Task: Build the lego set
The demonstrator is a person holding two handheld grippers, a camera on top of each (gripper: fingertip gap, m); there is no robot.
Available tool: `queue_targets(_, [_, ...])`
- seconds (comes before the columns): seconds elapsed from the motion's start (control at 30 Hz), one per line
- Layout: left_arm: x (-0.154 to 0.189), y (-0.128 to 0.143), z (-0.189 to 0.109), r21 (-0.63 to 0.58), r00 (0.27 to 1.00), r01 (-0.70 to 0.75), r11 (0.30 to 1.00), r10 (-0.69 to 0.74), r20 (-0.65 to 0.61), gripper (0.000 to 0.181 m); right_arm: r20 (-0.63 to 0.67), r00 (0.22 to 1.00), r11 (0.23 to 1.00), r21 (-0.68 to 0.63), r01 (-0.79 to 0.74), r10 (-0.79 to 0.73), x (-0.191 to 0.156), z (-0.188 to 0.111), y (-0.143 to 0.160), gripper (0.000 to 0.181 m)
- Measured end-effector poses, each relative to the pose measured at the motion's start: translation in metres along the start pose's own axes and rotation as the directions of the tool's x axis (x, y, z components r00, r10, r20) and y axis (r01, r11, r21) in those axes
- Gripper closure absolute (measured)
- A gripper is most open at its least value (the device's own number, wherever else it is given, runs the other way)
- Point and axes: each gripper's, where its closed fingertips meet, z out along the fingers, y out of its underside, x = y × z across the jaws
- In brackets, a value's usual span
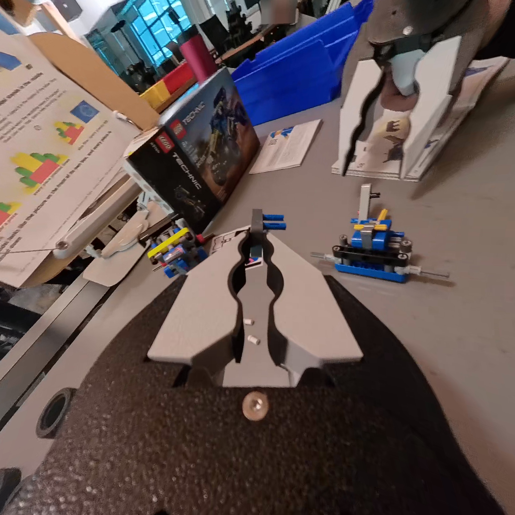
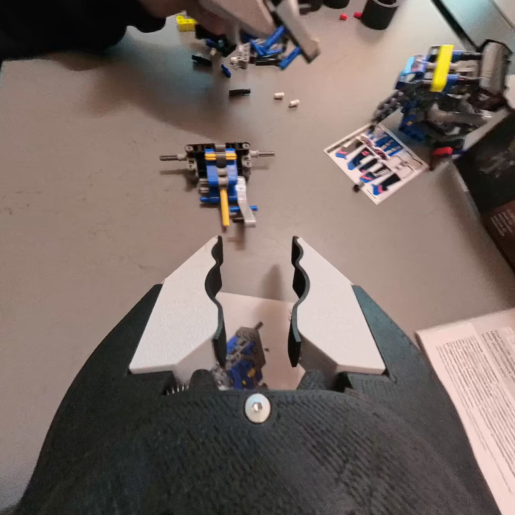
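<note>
Our left gripper [image 1: 257, 237] clamped on dark grey beam with two blue pins [image 1: 263, 225], held above grey tabletop [image 1: 390, 334]. Our right gripper [image 2: 257, 242] spread wide, empty, hovering over open instruction booklet [image 2: 250, 309], fingertips just short of small blue-and-black axle assembly with yellow rod [image 2: 220, 175]. Larger blue chassis with yellow beam [image 2: 446, 94] near sticker sheet [image 2: 376, 161], beside black set box [image 1: 195, 167]. Two small white bushes [image 2: 285, 99] lie loose; pile of blue and black parts [image 2: 250, 53] farther off.
</note>
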Motion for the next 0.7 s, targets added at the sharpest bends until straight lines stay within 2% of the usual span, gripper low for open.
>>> queue_targets(0.1, [0.009,0.0,0.001,-0.009,0.999,-0.006,1.0,0.005,-0.039,0.176,-0.181,0.983,0.999,0.041,0.028,-0.02,0.031,-0.025,0.006,0.14])
queue_targets(0.2, [0.012,-0.004,-0.002,0.01,0.999,-0.009,1.0,0.009,-0.045,0.176,-0.337,0.941,0.987,0.158,0.026,0.03,0.056,-0.064,0.001,0.143])
queue_targets(0.27, [0.014,-0.008,-0.004,0.027,0.998,-0.01,1.0,0.012,-0.054,0.176,-0.362,0.929,0.965,0.26,0.018,0.081,0.061,-0.085,-0.006,0.143])
queue_targets(0.33, [0.017,-0.01,-0.004,0.044,0.998,-0.003,0.999,0.006,-0.069,0.176,-0.325,0.937,0.948,0.317,-0.015,0.123,0.059,-0.09,-0.008,0.142])
queue_targets(0.43, [0.021,-0.01,-0.003,0.048,0.996,0.019,0.999,-0.014,-0.091,0.176,-0.366,0.924,0.965,0.26,-0.015,0.113,0.064,-0.084,-0.002,0.144])
queue_targets(0.57, [0.023,-0.01,-0.002,0.046,0.995,0.02,0.999,-0.015,-0.097,0.176,-0.436,0.898,0.996,0.081,-0.029,0.062,0.071,-0.083,0.025,0.145])
queue_targets(0.7, [0.022,-0.006,-0.001,0.026,0.997,-0.004,1.0,0.006,-0.082,0.176,-0.54,0.828,0.987,0.122,-0.1,0.151,0.091,-0.105,0.037,0.158])
